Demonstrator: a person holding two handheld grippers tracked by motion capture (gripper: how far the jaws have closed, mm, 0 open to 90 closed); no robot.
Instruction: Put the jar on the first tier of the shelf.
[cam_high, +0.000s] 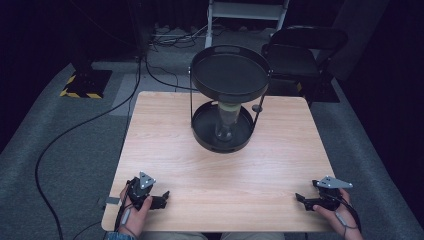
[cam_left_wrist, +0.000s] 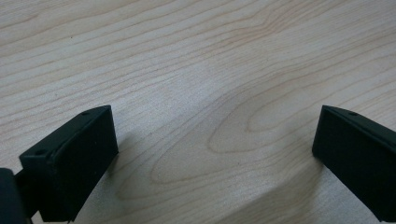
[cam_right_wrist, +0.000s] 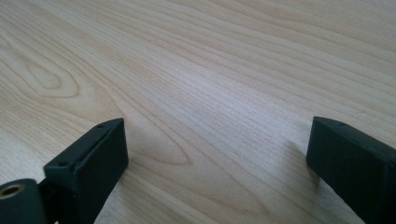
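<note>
The left gripper (cam_high: 162, 196) rests on the wooden table (cam_high: 175, 150) near its front left corner, held in the person's left hand (cam_high: 135, 212). Its jaws stand wide apart with bare wood grain between them — they grasp nothing. Farther back, at the middle of the table, stands a black two-tier tray stand (cam_high: 227, 100); a clear glass jar (cam_high: 226, 122) sits upright on the lower tray (cam_high: 202, 132), under the upper tray (cam_high: 230, 75), well apart from both grippers. At the front right corner the right gripper (cam_high: 300, 199) lies low on the table in the right hand (cam_high: 337, 212) — its jaws are likewise spread wide, empty, over plain wood.
</note>
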